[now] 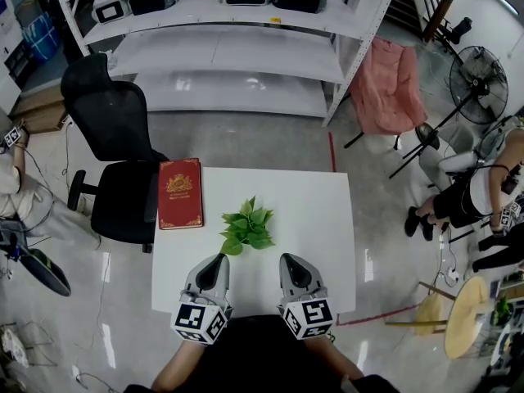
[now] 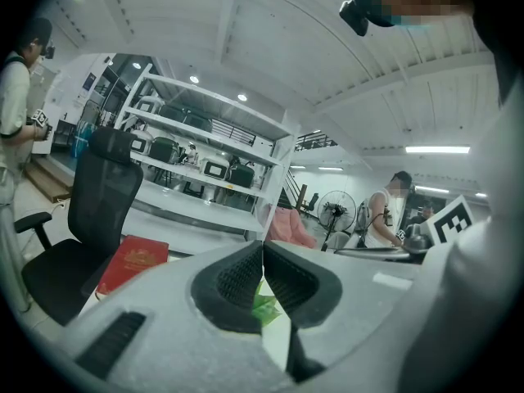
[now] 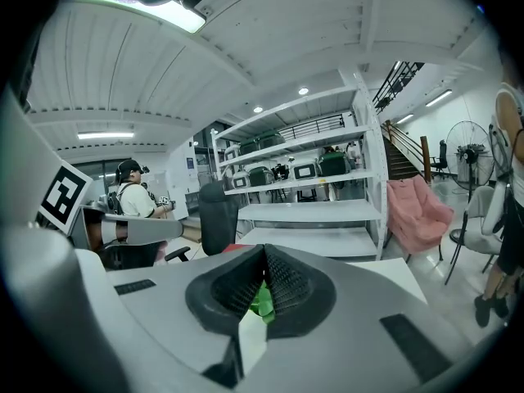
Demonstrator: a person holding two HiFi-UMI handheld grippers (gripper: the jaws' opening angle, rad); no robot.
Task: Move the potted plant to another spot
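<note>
A small potted plant (image 1: 246, 227) with green leaves stands near the middle of the white table (image 1: 319, 211); its pot is hidden under the leaves. My left gripper (image 1: 219, 260) rests at the table's near edge, just below and left of the plant, jaws shut with nothing between them. To its right, my right gripper (image 1: 290, 261) sits below and right of the plant, also shut and empty. A bit of green leaf (image 2: 264, 309) shows past the tips of my left gripper (image 2: 262, 248), and green leaf (image 3: 262, 300) shows below the tips of my right gripper (image 3: 264, 252).
A red book (image 1: 180, 192) lies on the table's left side. A black office chair (image 1: 115, 150) stands left of the table. White shelving (image 1: 229, 51) with cases runs behind. A pink chair (image 1: 391, 88), fans and people are at the right.
</note>
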